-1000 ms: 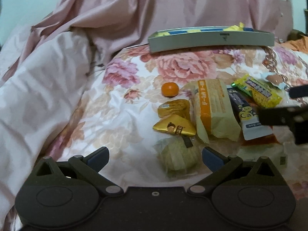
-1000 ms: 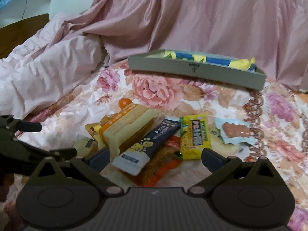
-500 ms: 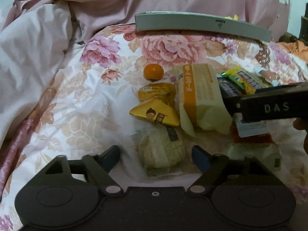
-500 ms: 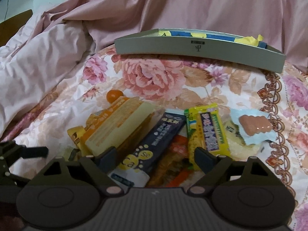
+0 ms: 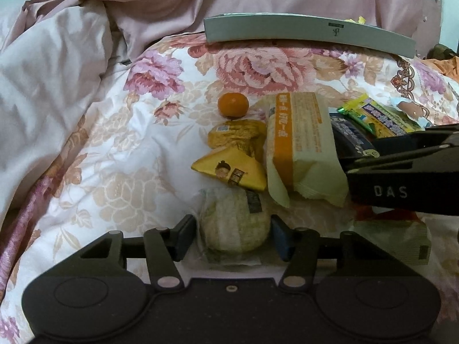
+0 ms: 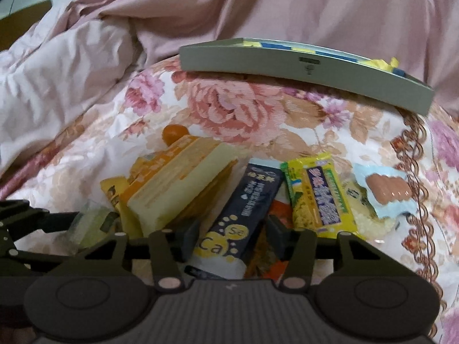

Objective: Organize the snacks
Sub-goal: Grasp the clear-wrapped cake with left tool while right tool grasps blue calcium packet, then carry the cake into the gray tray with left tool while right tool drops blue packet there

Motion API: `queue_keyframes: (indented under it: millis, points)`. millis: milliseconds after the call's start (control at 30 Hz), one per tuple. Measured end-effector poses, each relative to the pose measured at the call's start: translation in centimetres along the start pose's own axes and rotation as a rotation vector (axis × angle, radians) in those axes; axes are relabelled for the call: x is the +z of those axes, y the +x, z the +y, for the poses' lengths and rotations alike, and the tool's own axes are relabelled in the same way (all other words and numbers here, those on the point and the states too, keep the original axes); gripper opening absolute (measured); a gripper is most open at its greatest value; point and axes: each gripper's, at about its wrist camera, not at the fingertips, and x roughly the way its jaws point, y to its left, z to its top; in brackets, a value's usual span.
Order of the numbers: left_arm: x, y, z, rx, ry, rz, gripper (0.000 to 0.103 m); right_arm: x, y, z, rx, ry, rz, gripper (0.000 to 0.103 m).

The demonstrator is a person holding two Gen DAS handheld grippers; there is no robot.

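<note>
Left gripper [image 5: 233, 236]: its fingers sit on either side of the round pale-green pastry [image 5: 235, 226], touching or nearly touching the wrapper; I cannot tell whether they are bearing on it.
Right gripper [image 6: 229, 239]: fingers straddle the near end of the dark blue bar [image 6: 238, 223], close against its sides; no clear squeeze shows, so whether it grips is uncertain.
Landmark: the grey tray [image 5: 309, 33], lying at the far end of the floral quilt [image 5: 114, 154].
Snacks relative to the tray: all lie well short of it, nearer the grippers. The tangerine [image 5: 233, 105] is the closest to the tray; the pastry is the farthest.
Neighbours: the gold triangular packet [image 5: 229, 169] lies just tray-side of the pastry, the orange-and-cream cake pack [image 5: 301, 146] beside it.
Doing the step well: judged as two pick-ups for the tray. Close gently, since the pastry looks soft, and lift straight up so the overlapping wrappers are not dragged.
Left view only: the pastry's whole outline and the right gripper's side marked DAS.
Right view only: blue and yellow items already in the tray, plus the yellow-green pack [image 6: 315, 192] and sausage packet [image 6: 384, 189] in full.
</note>
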Motion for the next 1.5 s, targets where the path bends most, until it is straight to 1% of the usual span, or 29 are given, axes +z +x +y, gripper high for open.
queue_keyframes:
  millis: [33,100,167,200,267,300,367,433,567,633,733,833,1033,1167,1267,1333,1433,1500]
  points:
    - [0.0,0.0,0.0,0.0,-0.002,0.0,0.058,0.0,0.2,0.0,-0.003,0.0,0.002,0.059]
    - [0.0,-0.2,0.1,0.002,-0.008,-0.001,0.053,0.0,0.1,-0.3,0.006,0.029,-0.003,0.056]
    - [0.1,-0.3,0.2,0.004,-0.019,0.0,0.052,-0.1,-0.1,-0.7,0.013,0.044,-0.008,0.044]
    - [0.1,-0.4,0.2,0.005,-0.025,0.0,0.051,-0.2,-0.3,-0.9,0.016,0.049,-0.008,0.042]
    - [0.1,-0.8,0.3,0.005,-0.045,-0.004,0.051,-0.4,-0.6,-1.4,0.033,0.061,-0.006,0.036]
    - [0.1,-1.0,0.3,0.004,-0.058,-0.008,0.05,-0.6,-0.8,-1.5,0.036,0.058,-0.006,0.035]
    - [0.1,-1.5,0.5,-0.002,-0.083,-0.013,0.05,-0.9,-1.4,-1.5,0.037,0.022,-0.016,0.031]
    - [0.0,-2.0,0.6,-0.01,-0.106,-0.016,0.05,-1.5,-2.1,-1.4,0.028,-0.029,-0.019,0.029]
    - [-0.2,-3.1,0.1,-0.002,-0.115,-0.038,0.05,-2.7,-3.5,-1.2,-0.009,-0.14,-0.033,0.028]
    - [-0.1,-3.8,-0.1,-0.002,-0.124,-0.062,0.05,-3.0,-4.1,-1.0,-0.018,-0.169,-0.044,0.028]
    - [0.3,-5.0,-0.4,-0.003,-0.14,-0.102,0.05,-3.4,-5.3,-0.4,-0.061,-0.248,-0.082,0.027]
    - [1.4,-5.8,-0.7,-0.023,-0.154,-0.147,0.05,-3.5,-6.2,-0.2,-0.09,-0.283,-0.123,0.027]
    - [5.7,-5.3,-1.9,-0.053,-0.171,-0.199,0.05,-1.8,-6.8,-1.6,-0.088,-0.239,-0.198,0.027]
    - [9.5,-4.5,-2.9,-0.079,-0.18,-0.254,0.05,0.1,-7.8,-3.2,-0.085,-0.202,-0.296,0.028]
    - [12.9,-3.6,-3.6,-0.095,-0.181,-0.3,0.051,2.4,-8.1,-4.7,-0.11,-0.196,-0.382,0.028]
    - [15.2,-2.7,-4.0,-0.102,-0.187,-0.325,0.051,4.4,-7.8,-6.1,-0.125,-0.182,-0.424,0.028]
    - [18.9,-0.9,-4.4,-0.115,-0.206,-0.335,0.051,7.6,-6.6,-8.5,-0.119,-0.124,-0.45,0.028]
    - [20.7,0.2,-4.5,-0.115,-0.213,-0.34,0.051,10.0,-5.3,-10.3,-0.115,-0.084,-0.461,0.028]
